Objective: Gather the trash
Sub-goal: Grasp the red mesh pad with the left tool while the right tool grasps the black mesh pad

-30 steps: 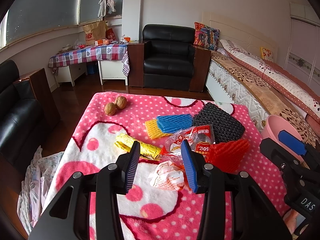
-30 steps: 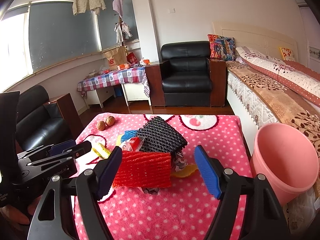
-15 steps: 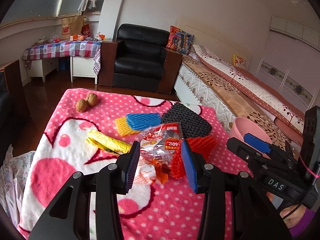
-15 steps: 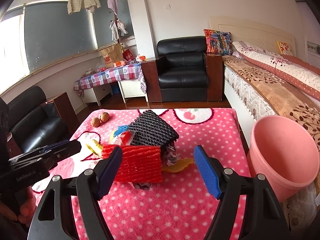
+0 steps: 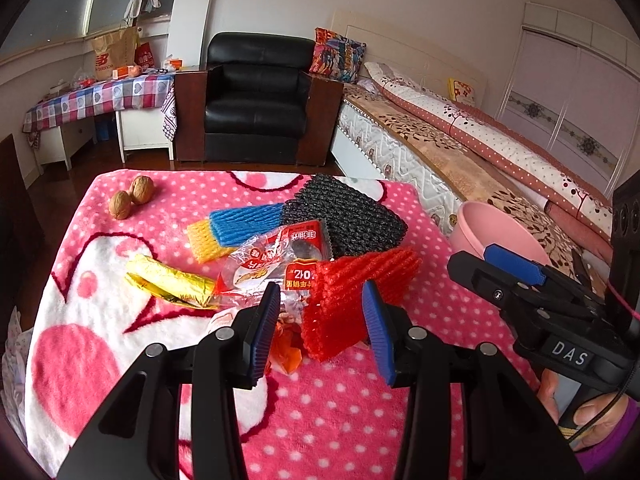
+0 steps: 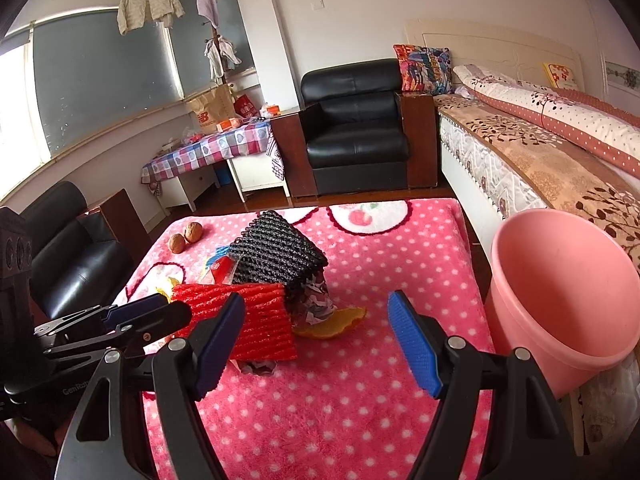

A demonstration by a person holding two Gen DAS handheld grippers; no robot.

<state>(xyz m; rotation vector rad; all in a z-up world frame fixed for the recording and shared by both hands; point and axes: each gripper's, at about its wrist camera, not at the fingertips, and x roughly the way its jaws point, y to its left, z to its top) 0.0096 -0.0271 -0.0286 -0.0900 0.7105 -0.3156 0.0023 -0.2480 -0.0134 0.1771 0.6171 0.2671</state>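
Observation:
Trash lies on a pink dotted blanket (image 5: 340, 400): a red foam net (image 5: 356, 304), a black foam net (image 5: 344, 216), blue (image 5: 244, 220) and yellow (image 5: 202, 242) nets, a clear snack wrapper (image 5: 276, 260), a gold wrapper (image 5: 168, 280) and an orange wrapper (image 5: 286, 352). My left gripper (image 5: 320, 332) is open, its jaws either side of the red net's near end. My right gripper (image 6: 316, 344) is open and empty, above the blanket right of the red net (image 6: 256, 324), near an orange peel (image 6: 332, 322). A pink bucket (image 6: 560, 292) stands right of the table.
Two walnuts (image 5: 132, 196) lie at the blanket's far left. A bed (image 5: 480, 152) runs along the right side beyond the bucket (image 5: 496, 232). A black armchair (image 5: 256, 96) stands behind the table, a black sofa (image 6: 68, 256) to the left.
My left gripper has moved right and forward, from the white and clear wrappers to the red net. My right gripper has stayed nearly still and open.

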